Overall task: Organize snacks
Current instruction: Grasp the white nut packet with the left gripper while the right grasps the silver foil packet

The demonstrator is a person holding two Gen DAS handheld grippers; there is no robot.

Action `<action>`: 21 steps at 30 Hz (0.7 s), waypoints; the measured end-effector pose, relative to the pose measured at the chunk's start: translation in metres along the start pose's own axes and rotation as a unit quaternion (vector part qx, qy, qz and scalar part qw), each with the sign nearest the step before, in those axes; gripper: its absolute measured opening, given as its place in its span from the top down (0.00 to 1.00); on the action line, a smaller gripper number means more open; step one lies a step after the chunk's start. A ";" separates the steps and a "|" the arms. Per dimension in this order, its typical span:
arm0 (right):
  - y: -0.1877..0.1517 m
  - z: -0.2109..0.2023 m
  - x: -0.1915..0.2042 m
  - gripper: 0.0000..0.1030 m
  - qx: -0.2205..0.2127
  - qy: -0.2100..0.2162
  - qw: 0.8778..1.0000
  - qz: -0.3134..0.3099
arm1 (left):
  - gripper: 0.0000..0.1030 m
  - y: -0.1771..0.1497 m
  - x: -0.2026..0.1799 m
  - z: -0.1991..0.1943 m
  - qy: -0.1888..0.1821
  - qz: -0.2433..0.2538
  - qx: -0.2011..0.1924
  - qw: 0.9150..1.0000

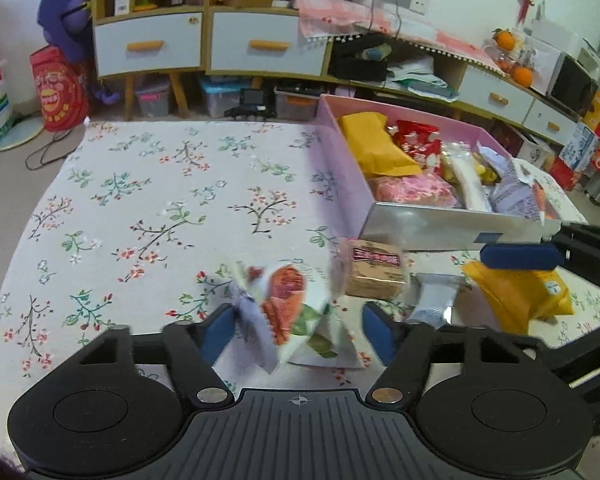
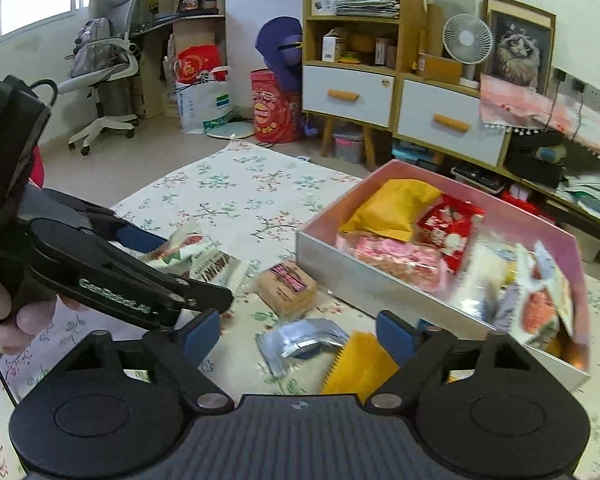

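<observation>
A pink box (image 1: 340, 152) (image 2: 380, 284) on the floral cloth holds several snack packs. My left gripper (image 1: 296, 332) is open around a white snack bag with red and green print (image 1: 292, 312), which also shows in the right wrist view (image 2: 184, 248). My right gripper (image 2: 300, 338) is open and empty above a silver packet (image 2: 296, 340) and a yellow pack (image 2: 360, 364). The yellow pack (image 1: 516, 292), the silver packet (image 1: 436, 296) and a brown wrapped block (image 1: 374, 276) (image 2: 288, 286) lie in front of the box.
The floral cloth (image 1: 160, 208) covers the surface. Behind it stand wooden cabinets with white drawers (image 1: 208, 44), storage bins, a red bag (image 1: 60, 88) and a fan (image 2: 466, 40). An office chair (image 2: 104, 80) stands far left.
</observation>
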State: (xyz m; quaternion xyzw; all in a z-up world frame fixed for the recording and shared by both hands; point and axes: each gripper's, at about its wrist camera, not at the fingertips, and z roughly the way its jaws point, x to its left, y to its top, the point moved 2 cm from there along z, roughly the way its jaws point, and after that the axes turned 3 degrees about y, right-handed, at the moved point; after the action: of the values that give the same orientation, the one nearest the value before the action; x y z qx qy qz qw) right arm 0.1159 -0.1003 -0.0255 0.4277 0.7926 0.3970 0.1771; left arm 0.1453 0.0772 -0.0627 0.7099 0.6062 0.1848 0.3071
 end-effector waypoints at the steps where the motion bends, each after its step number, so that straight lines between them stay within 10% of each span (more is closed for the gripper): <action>1: 0.000 0.002 0.002 0.52 0.001 0.005 1.000 0.001 | 0.48 0.000 0.002 0.002 -0.002 -0.006 0.003 1.000; 21: -0.014 0.035 0.013 0.62 0.059 -0.034 0.998 -0.013 | 0.52 0.003 0.008 0.002 -0.010 -0.038 0.012 0.999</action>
State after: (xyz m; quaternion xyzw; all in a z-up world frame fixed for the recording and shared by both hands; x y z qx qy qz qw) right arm 0.1229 -0.0772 -0.0571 0.4407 0.8136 0.3320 0.1835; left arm 0.1503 0.0844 -0.0636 0.6916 0.6320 0.1585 0.3118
